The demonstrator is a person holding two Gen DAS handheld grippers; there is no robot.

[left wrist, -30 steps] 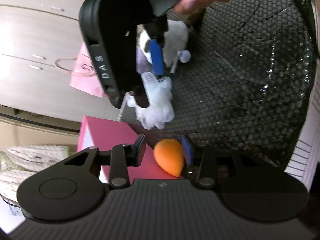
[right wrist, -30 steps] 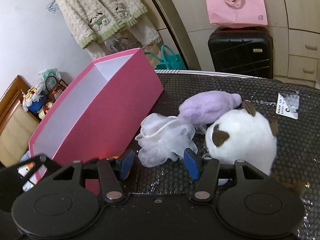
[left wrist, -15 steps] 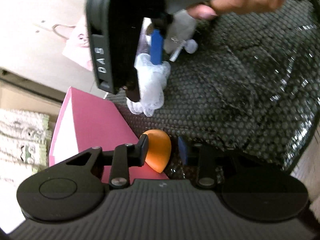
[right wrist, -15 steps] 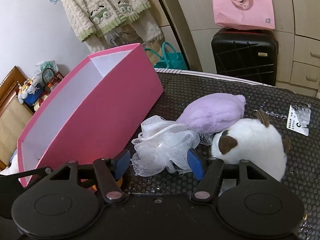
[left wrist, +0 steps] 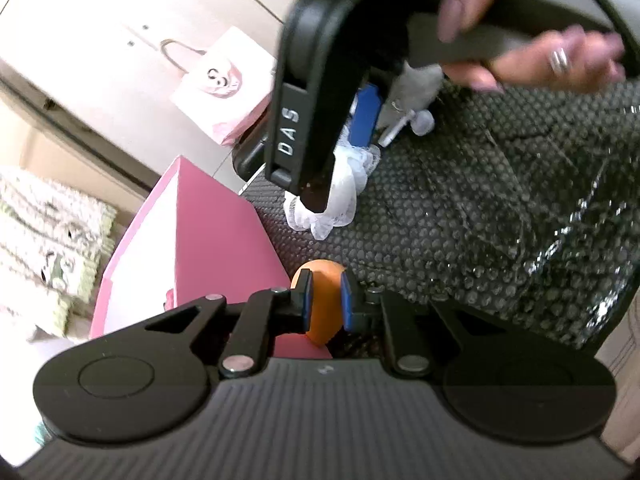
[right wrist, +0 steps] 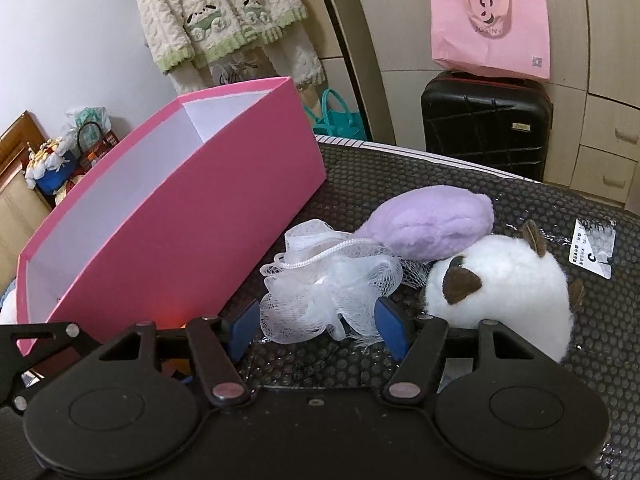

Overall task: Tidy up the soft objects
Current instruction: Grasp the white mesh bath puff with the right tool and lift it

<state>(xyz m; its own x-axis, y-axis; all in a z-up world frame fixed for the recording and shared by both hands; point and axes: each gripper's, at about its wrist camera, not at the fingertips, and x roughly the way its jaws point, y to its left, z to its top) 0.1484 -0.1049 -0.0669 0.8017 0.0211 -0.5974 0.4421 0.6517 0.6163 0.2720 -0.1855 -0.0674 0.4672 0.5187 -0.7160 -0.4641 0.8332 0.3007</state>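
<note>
My left gripper (left wrist: 325, 295) is shut on an orange egg-shaped sponge (left wrist: 322, 278), next to the pink box (left wrist: 208, 240) on the black dotted mat (left wrist: 480, 220). My right gripper (right wrist: 316, 326) is open, its blue pads on either side of a white mesh bath puff (right wrist: 332, 280), not squeezing it. The puff also shows in the left wrist view (left wrist: 340, 196), under the right gripper's body. A purple plush (right wrist: 432, 220) lies behind the puff. A white round plush with brown ears (right wrist: 500, 284) sits to the right.
The pink box (right wrist: 160, 216) stands open to the left of the puff. A black suitcase (right wrist: 484, 124) with a pink bag (right wrist: 488, 20) stands behind the mat. Clothes (right wrist: 224, 12) hang on the wall. A white label (right wrist: 592, 252) lies on the mat.
My left gripper has closed on the orange sponge. My right gripper has moved forward, so its pads now flank the white mesh puff.
</note>
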